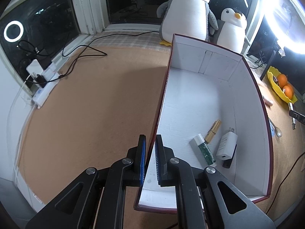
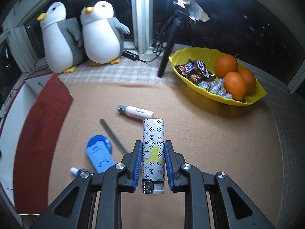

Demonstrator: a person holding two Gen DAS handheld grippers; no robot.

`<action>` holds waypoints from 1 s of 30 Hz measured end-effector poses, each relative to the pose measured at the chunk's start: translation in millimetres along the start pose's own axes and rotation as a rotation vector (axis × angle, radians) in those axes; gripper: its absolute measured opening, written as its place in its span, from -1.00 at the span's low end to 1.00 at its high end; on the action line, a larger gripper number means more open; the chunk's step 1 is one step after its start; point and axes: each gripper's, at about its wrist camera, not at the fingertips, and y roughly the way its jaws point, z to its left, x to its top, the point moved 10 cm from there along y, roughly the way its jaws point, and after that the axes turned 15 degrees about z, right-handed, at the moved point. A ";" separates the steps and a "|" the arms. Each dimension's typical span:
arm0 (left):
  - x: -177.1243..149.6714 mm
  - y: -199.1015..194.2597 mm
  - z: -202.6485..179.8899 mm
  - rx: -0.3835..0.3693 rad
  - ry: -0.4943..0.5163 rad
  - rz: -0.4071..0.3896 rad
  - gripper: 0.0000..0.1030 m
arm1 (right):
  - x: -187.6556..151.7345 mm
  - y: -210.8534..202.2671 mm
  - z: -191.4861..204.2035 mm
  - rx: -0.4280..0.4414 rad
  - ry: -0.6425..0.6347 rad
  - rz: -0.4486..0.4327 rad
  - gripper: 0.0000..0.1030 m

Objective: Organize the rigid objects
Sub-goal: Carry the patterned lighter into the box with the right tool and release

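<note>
The left gripper (image 1: 150,152) clamps the box (image 1: 253,99) wall. The right gripper (image 2: 153,162) grasps a patterned lighter (image 2: 153,148) above the mat, right of the box; next, carry it leftward inside.

Red box (image 1: 253,103), white inside, holds clothespin (image 1: 213,131), white charger (image 1: 226,145), green-white tube (image 1: 205,149); patterned lighter (image 2: 153,152) is gripped above the tan mat (image 2: 209,143); pink bottle (image 2: 136,112), blue stand (image 2: 100,157) lie there.

Red box (image 2: 43,118) motion-blurred, cut by left edge; small bottle (image 2: 74,171) perhaps half-hidden.
</note>
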 end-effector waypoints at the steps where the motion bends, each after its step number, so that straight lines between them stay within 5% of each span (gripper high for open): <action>1: 0.0 -0.1 0.0 -0.003 0.001 -0.001 -0.85 | -1.1 -4.3 7.3 0.014 -0.005 -0.005 -0.60; 18: -0.9 -1.2 1.5 -0.038 0.001 -0.011 -0.85 | -33.5 -68.2 187.4 0.252 -0.262 -0.046 -0.60; 30: -2.8 -3.2 1.6 -0.056 0.007 -0.020 -0.85 | -67.7 -59.0 270.0 0.277 -0.399 0.007 -0.60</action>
